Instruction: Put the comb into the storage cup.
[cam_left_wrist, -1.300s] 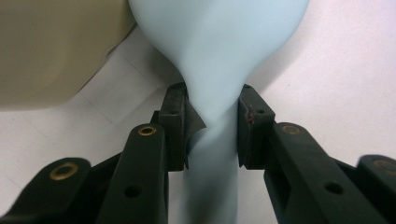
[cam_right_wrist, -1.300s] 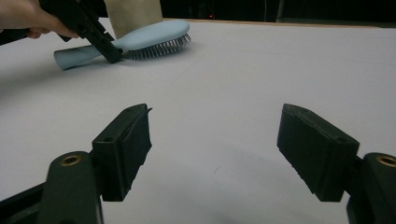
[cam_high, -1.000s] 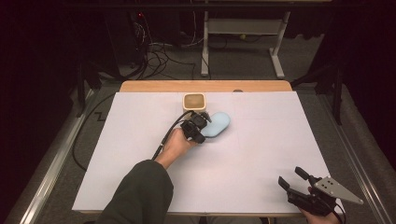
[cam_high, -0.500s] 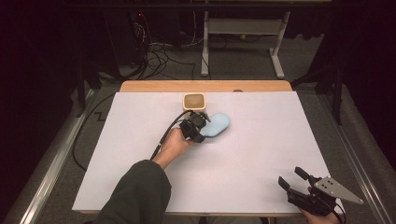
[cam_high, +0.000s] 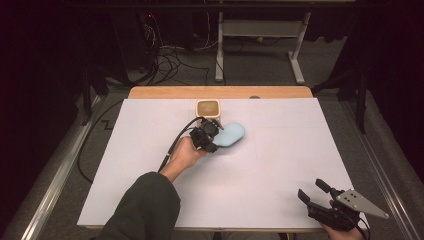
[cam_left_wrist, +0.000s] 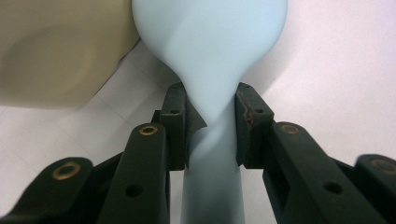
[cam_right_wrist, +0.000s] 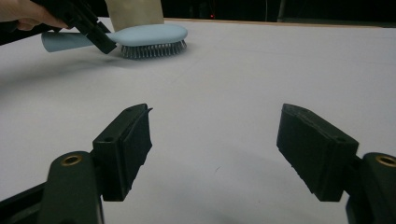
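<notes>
White sheet (cam_high: 280, 165) over wood table; my left gripper (cam_high: 209, 137) clamps the blue hairbrush (cam_high: 231, 135) handle, head pointing far-right, bristles down; right gripper (cam_high: 316, 194) jaws apart.

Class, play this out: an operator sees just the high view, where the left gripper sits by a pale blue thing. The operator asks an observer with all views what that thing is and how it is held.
Observer: It is a hairbrush, bristles facing down.
Operator: Where does the left gripper hold it?
Observer: At the narrow neck, both pads pressed on it.
Operator: And the beige container?
Observer: It stands right beside the brush head.
Operator: Right gripper?
Observer: Jaws wide apart, nothing between them.
</notes>
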